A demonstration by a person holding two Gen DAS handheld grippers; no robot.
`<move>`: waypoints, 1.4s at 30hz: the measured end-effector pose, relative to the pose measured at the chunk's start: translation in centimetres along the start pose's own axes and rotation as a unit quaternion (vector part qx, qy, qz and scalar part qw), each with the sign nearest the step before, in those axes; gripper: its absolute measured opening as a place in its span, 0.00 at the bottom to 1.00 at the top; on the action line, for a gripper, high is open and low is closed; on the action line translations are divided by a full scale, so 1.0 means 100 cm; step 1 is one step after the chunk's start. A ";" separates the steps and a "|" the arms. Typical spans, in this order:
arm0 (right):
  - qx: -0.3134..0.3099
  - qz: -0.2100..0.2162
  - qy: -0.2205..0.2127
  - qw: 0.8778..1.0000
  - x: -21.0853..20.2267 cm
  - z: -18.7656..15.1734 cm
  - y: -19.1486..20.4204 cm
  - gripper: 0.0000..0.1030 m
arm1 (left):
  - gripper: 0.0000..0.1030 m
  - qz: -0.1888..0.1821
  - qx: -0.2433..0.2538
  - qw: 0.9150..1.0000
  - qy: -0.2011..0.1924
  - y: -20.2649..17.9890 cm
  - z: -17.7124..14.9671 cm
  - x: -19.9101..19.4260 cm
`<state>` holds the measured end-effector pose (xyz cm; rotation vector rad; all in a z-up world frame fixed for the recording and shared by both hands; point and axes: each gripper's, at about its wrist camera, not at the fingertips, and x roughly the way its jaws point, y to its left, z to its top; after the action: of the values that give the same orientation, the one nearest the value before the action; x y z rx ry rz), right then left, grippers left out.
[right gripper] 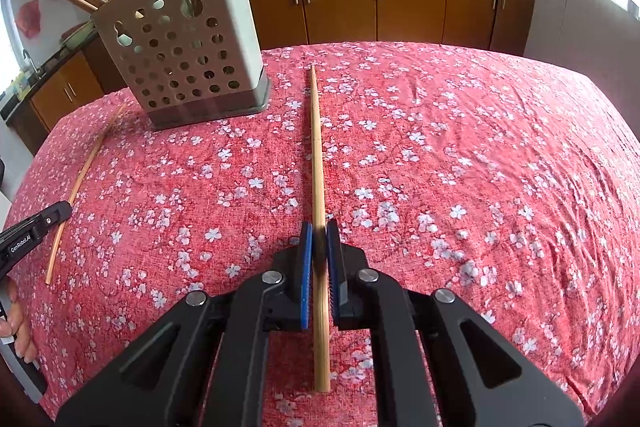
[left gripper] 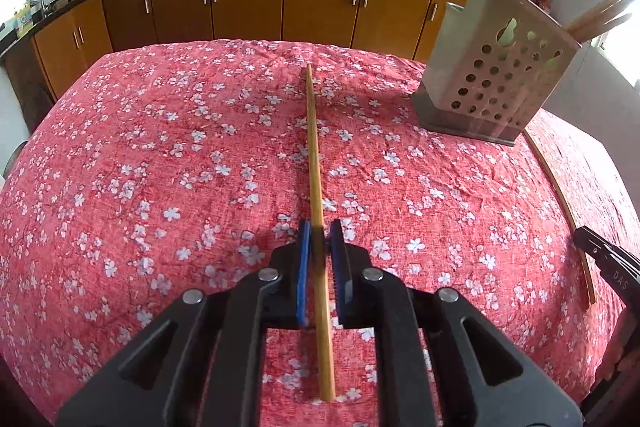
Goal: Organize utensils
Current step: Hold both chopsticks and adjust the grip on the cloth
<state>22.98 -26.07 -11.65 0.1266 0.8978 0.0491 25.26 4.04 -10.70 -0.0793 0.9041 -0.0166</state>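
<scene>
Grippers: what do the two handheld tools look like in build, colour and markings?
Both are matte black plastic linkages with round silver pivot pins and blue ribbed pads on the fingers. The left gripper carries white "GenRobot.AI" lettering; the right gripper shows white "DAS" lettering. No cables or sleeves visible.

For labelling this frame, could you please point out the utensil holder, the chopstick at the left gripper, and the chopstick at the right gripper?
utensil holder (left gripper: 496, 75): left wrist view, perforated front wall.
left chopstick (left gripper: 313, 147): left wrist view, mid-shaft beyond the pads.
right chopstick (right gripper: 317, 147): right wrist view, mid-shaft beyond the pads.
</scene>
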 end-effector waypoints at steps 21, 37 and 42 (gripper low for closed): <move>-0.006 -0.006 0.000 1.000 0.001 0.001 -0.001 0.08 | 0.12 -0.014 -0.012 1.000 0.000 0.009 -0.001 0.000; -0.005 -0.004 0.000 1.000 0.001 0.001 -0.001 0.08 | 0.12 -0.019 -0.019 1.000 0.001 0.010 0.001 -0.002; -0.004 -0.004 0.000 1.000 0.001 0.000 -0.001 0.08 | 0.12 -0.020 -0.020 1.000 0.001 0.010 0.003 -0.003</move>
<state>23.09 -26.15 -11.74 0.1153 0.8972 0.0459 25.25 5.07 -10.35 -0.1358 0.9045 -0.0363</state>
